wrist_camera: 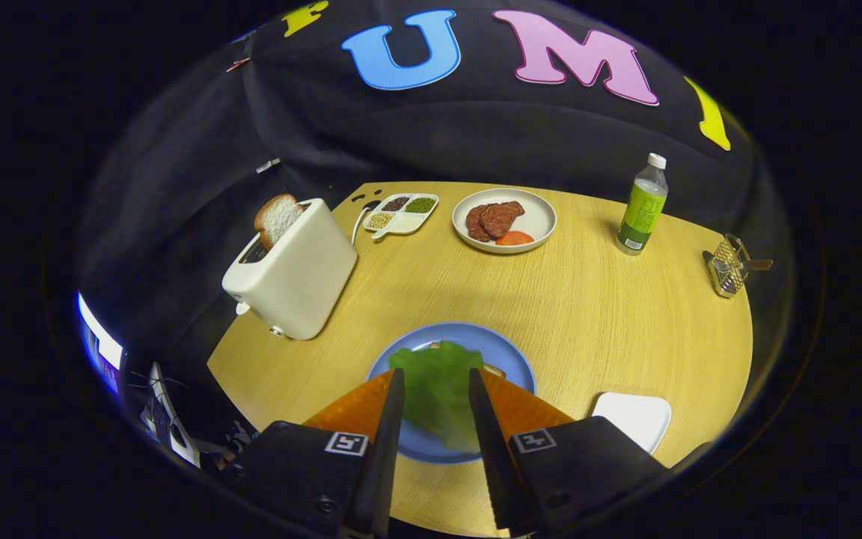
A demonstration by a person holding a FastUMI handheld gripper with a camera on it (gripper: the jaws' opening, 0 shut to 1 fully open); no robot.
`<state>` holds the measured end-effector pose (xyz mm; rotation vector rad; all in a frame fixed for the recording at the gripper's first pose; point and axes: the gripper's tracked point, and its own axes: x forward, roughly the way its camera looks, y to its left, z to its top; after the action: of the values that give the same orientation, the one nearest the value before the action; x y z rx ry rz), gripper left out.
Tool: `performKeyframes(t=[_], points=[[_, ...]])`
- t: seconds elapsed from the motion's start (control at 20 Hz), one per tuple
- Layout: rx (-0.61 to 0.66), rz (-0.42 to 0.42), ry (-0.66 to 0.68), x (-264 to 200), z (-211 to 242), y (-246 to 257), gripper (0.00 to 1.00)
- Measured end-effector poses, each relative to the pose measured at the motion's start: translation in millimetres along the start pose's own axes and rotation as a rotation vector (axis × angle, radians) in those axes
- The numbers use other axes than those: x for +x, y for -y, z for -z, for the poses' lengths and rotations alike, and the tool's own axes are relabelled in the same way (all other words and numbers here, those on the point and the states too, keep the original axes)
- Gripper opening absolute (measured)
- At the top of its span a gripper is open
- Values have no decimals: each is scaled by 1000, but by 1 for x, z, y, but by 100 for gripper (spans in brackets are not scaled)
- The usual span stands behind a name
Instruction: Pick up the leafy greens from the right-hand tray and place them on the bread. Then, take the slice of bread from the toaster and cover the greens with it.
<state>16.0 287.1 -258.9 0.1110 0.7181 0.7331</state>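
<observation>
The tool (437, 389) hangs over the blue plate (509, 359), its fingers spread with the lettuce (435, 385) between them, apparently laid loose on the bread (492, 368).

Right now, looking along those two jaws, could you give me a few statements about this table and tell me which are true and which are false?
1. A slice of bread sticks up out of the toaster. True.
2. The lettuce lies over the blue plate, between the gripper jaws. True.
3. The jaws are clamped on the lettuce. False: they stand apart on either side of it, open.
4. The white plate beyond holds meat and a tomato slice. True.
5. The green bottle lies on its side. False: it stands upright with its cap on.
</observation>
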Motion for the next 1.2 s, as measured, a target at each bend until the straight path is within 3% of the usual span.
performKeyframes(t=[0.3, 0.55, 0.9, 1.2], points=[[-4, 9, 28, -11, -10, -2, 59], [-27, -7, 116, -30, -53, -30, 59], [-117, -88, 261, -26, -147, -116, 59], [-275, -132, 274, 18, -177, -204, 59]])
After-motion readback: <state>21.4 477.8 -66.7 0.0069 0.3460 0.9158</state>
